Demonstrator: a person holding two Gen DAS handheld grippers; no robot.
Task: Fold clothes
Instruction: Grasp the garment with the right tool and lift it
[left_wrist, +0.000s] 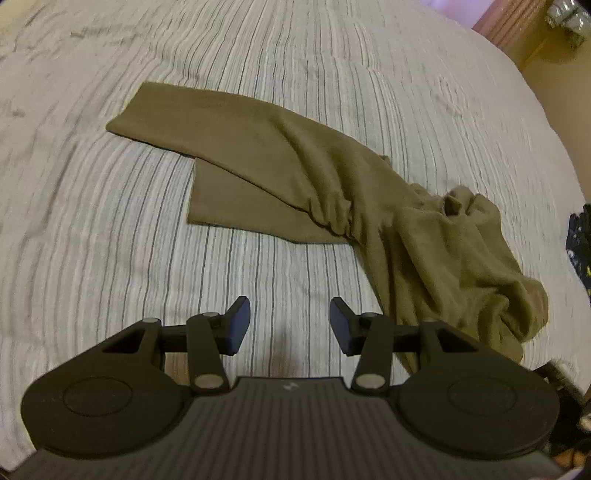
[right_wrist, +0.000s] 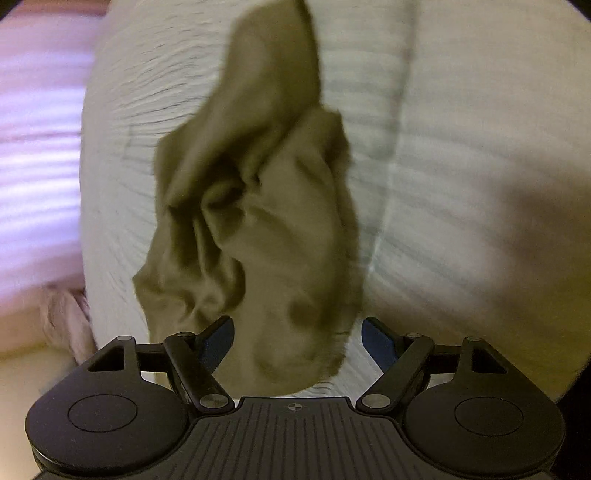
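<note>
Your work surface is a bed under a striped white bedspread (left_wrist: 110, 221). The olive garment (left_wrist: 332, 192) lies on it, one end flat and partly folded, the other end bunched near your right gripper (right_wrist: 297, 341). That gripper's jaws stand apart with the bunched cloth between them, pads not pressing. Your left gripper (left_wrist: 290, 325) stands open over bare bedspread, holding nothing.

A bed (left_wrist: 110, 240) with a pale striped cover carries one olive-brown garment (left_wrist: 295, 173), partly flat, partly bunched
</note>
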